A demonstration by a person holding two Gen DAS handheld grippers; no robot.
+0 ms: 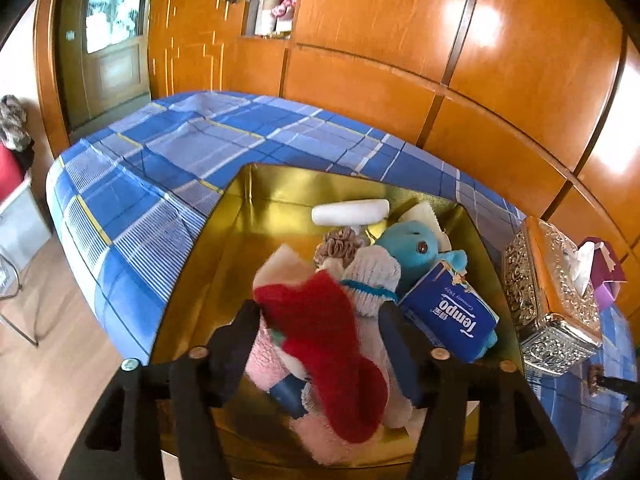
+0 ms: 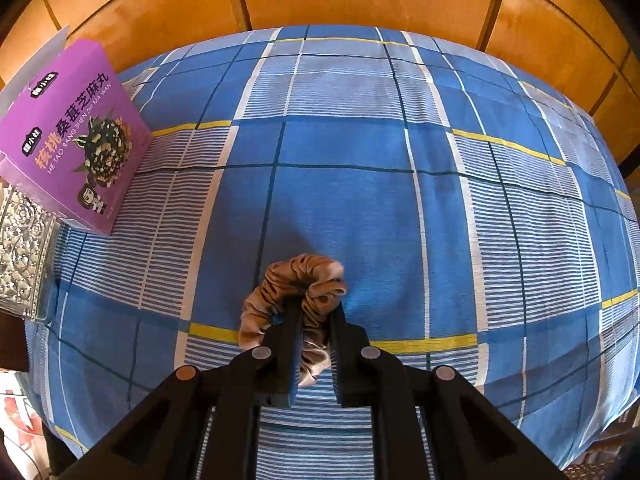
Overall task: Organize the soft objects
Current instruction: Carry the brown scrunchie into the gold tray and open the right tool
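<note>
Right fingers [image 2: 316, 312] pinch scrunchie [image 2: 294, 280]; left fingers [image 1: 320, 316], spread, straddle red sock [image 1: 332, 344].

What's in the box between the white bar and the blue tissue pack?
In the left wrist view, a teal plush lies between the white bar and the tissue pack, inside the gold box.
</note>
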